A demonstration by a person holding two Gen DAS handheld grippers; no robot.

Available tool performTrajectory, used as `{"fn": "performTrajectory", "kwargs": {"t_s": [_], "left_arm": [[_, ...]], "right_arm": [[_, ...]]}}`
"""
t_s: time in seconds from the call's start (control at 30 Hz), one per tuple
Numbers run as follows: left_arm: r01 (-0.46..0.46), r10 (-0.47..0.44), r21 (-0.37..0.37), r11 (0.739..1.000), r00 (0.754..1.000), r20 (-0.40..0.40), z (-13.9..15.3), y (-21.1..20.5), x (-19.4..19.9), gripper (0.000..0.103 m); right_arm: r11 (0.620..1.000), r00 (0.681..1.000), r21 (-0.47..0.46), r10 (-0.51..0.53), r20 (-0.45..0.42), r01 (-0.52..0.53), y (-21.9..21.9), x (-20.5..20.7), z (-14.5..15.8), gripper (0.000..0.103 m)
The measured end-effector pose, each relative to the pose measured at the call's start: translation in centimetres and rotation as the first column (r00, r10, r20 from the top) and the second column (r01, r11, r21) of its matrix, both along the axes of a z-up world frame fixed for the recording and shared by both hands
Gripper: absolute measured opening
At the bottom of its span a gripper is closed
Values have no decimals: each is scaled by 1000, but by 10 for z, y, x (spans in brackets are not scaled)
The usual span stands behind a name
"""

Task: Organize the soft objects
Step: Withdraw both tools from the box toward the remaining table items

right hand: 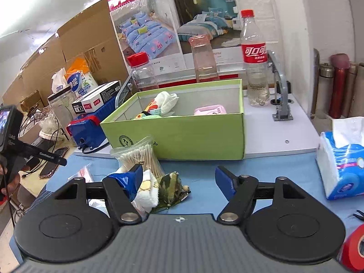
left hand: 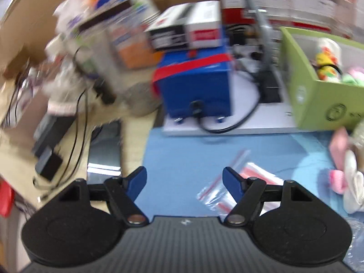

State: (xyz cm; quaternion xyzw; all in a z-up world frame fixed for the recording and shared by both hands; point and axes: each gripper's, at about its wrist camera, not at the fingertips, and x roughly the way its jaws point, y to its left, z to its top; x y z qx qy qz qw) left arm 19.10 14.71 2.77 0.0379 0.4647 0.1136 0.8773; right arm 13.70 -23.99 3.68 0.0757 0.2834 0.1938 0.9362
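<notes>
R gripper [right hand: 179, 178] spread wide, empty; folded white sock [right hand: 146, 190] lay just inside its L finger, touching, beside a camo pouch [right hand: 171, 187]. Green box [right hand: 182, 134] straight ahead. L gripper [left hand: 184, 180] also spread, farther off, so R nearer.

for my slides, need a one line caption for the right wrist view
Open right hand-held gripper above small soft items before green box.

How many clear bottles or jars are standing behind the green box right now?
3: a red-lidded jar at the left, a pink-topped bottle in the middle, a cola bottle at the right. The green box may hide others.
</notes>
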Motion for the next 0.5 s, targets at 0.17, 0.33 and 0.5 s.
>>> {"fn": "performTrajectory", "kwargs": {"t_s": [0.17, 0.33, 0.5], "left_arm": [[-18, 24, -215, 976, 999, 28, 7, 26, -15, 74], [74, -60, -284, 956, 997, 55, 10, 7, -25, 74], [106, -91, -285, 953, 994, 63, 6, 3, -24, 74]], "right_arm": [[988, 987, -57, 137, -79, -142, 39, 38, 4, 56], [936, 919, -117, 294, -262, -332, 78, 78, -4, 56], [901, 879, -210, 280, -385, -379, 95, 105, -17, 57]]}}
